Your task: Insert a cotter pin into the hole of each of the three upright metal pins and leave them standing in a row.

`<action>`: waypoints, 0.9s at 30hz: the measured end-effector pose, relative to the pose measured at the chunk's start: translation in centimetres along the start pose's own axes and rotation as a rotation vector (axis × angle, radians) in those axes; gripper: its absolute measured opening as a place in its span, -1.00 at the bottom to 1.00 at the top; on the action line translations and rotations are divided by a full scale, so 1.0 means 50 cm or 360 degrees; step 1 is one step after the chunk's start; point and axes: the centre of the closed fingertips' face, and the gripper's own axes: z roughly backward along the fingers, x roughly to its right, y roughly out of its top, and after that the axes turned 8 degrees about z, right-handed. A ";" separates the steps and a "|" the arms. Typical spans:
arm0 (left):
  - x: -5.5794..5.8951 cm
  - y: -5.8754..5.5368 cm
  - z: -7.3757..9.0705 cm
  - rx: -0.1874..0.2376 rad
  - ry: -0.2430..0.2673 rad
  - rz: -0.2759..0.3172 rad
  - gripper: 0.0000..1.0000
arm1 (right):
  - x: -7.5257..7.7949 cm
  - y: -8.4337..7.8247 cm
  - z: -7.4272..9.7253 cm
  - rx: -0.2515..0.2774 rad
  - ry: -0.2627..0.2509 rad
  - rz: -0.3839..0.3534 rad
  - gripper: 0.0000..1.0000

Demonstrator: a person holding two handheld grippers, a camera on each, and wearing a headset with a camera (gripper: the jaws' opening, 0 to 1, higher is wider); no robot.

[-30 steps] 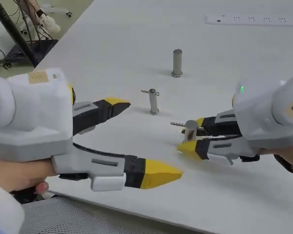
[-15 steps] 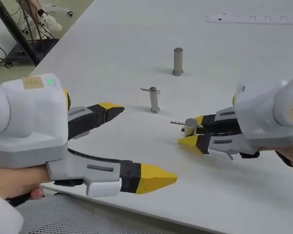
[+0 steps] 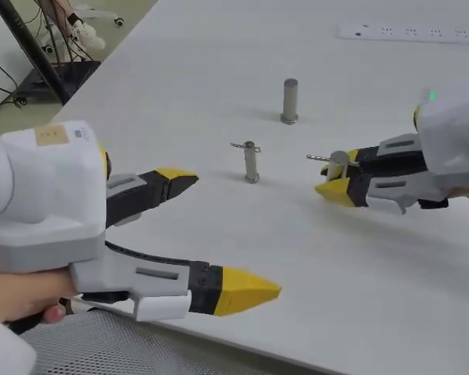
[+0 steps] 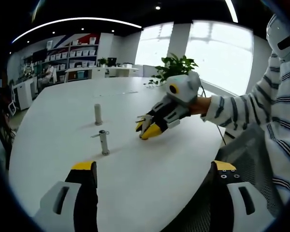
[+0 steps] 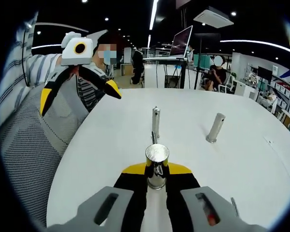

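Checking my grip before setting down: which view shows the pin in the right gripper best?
The right gripper view: the held pin stands close and centred between the jaws. The head view shows it small, its cotter pin sticking out left; the left gripper view has it mostly hidden.

Three metal pins (image 3: 289,100); two cotter pins (image 3: 241,146); one power strip (image 3: 410,33).

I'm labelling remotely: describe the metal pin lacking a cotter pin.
On the table, find the far power strip. The far pin stands nearest it; unlike the middle pin and the held pin in the right claw, nothing crosses its top.
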 end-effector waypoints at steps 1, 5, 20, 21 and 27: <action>0.001 -0.001 0.000 -0.0004 -0.0003 0.0001 0.91 | 0.005 -0.004 0.000 -0.0003 0.0001 0.0000 -0.83; 0.001 -0.004 0.001 -0.0014 -0.0004 0.0009 0.91 | 0.013 -0.015 0.001 -0.0018 0.0003 0.0002 -0.83; -0.003 -0.004 0.003 -0.0030 0.0009 0.0023 0.91 | 0.011 -0.030 0.002 -0.0010 0.0010 -0.0034 -0.83; -0.003 -0.004 0.003 -0.0032 0.0010 0.0023 0.91 | 0.010 -0.031 0.003 -0.0006 0.0013 -0.0044 -0.83; -0.005 -0.005 0.004 -0.0032 0.0015 0.0033 0.90 | 0.010 -0.031 0.004 0.0021 0.0016 -0.0046 -0.82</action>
